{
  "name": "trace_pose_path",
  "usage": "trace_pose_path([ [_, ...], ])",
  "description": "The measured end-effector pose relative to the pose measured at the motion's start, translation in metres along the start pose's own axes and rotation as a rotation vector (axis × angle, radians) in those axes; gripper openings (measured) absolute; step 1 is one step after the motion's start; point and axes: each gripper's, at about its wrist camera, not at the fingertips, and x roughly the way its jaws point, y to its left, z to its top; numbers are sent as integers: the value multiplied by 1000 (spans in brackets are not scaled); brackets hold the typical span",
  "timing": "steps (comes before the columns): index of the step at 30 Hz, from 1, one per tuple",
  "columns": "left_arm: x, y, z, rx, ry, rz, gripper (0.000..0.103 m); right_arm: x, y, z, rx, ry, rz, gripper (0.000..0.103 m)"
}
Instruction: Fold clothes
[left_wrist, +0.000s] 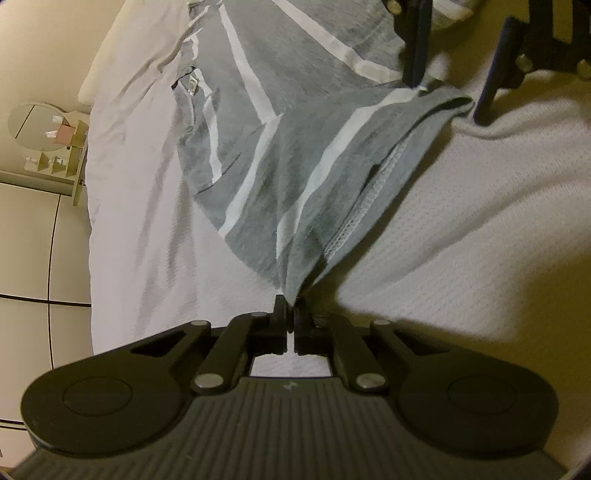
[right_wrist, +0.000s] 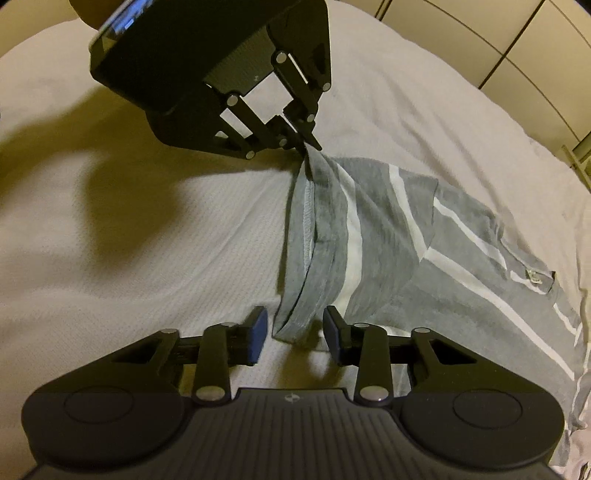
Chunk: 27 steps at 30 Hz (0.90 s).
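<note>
Bedding fills both views: we work over a pale bedspread (left_wrist: 480, 206) with a grey, white-striped shirt (left_wrist: 266, 155) spread across it. At far left, beyond the bed's edge, stands a small shelf (left_wrist: 62, 151) with a round mirror, well apart from the work.

Our left gripper (left_wrist: 290, 314) has its fingers pinched tight on one corner of the shirt's hem, and the cloth rises from the bed up to that pinch. The rest of the shirt lies flat, running away toward the collar end.

Further right, our right gripper (right_wrist: 293, 328) stands wide apart, its blue-padded fingers (right_wrist: 258, 328) on either side of the other hem corner but not touching it. That corner rests on the bedspread between them.

We judge the risk to lie here. If we pull with the left while the right has nothing, the hem will drag skewed and the shirt will bunch. If the right one closes too low, it may catch the bedspread along with the cloth; too shallow, and it may take one layer only, so the fold opens.
</note>
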Motion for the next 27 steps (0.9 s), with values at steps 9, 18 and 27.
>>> trace_pose_path([
  [9,-11,21,11,4,3,24,2,-11,-28,0,226,-37,86,0],
  [18,-18,60,52,61,-32,37,3,-27,-86,-18,690,-83,266,0],
  [27,16,92,109,-39,-93,9,9,-33,-121,-45,845,-90,205,1],
])
